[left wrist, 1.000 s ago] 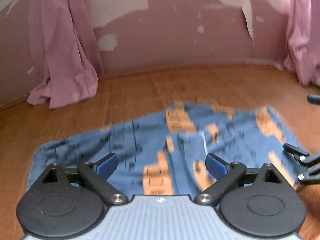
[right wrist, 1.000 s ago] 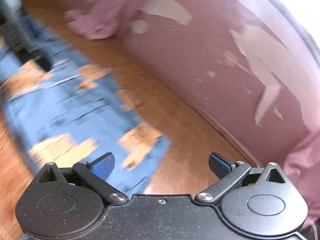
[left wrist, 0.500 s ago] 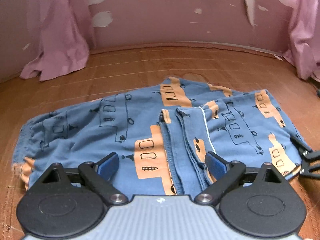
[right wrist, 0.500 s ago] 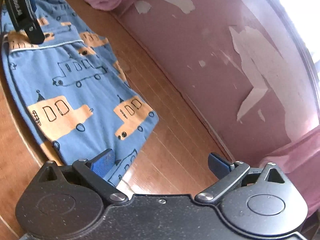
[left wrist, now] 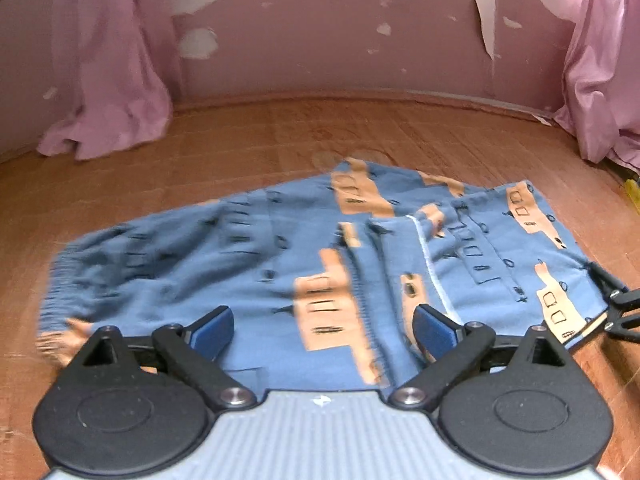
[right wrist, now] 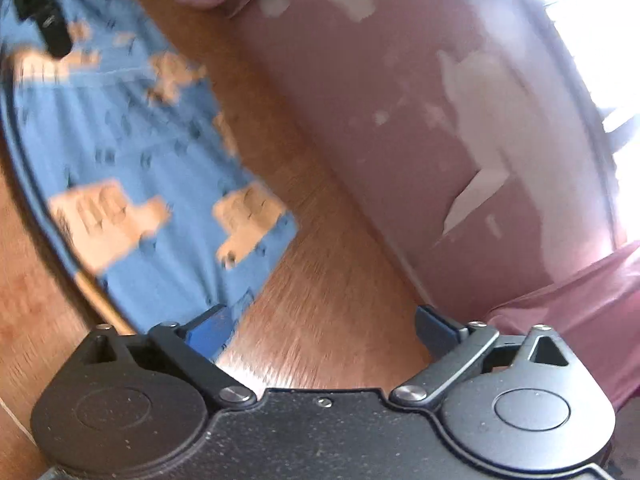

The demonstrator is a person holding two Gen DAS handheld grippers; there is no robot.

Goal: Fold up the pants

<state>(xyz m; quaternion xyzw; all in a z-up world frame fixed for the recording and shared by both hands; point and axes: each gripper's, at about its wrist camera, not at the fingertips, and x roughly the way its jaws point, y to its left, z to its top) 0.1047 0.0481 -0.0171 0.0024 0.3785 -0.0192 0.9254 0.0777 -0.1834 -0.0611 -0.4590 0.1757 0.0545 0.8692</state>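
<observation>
**Pink wall, wood floor: pants spread flat, both claws spread**

Peeling pink wall [left wrist: 304,40] behind; pink curtains [left wrist: 108,80] pooled at both sides. Wood floor [left wrist: 248,152] carries the blue pants [left wrist: 224,248], printed with orange vehicles, lying flat and partly doubled over, white-piped edge on top.

Left claw [left wrist: 322,326]: fingers spread wide, low over the near edge of the pants, pinching nothing.

Right claw [right wrist: 324,330]: fingers spread; left pad sits at the pants' corner [right wrist: 240,300], right pad over bare floor. Contact with cloth not resolvable, as the view is blurred.
</observation>
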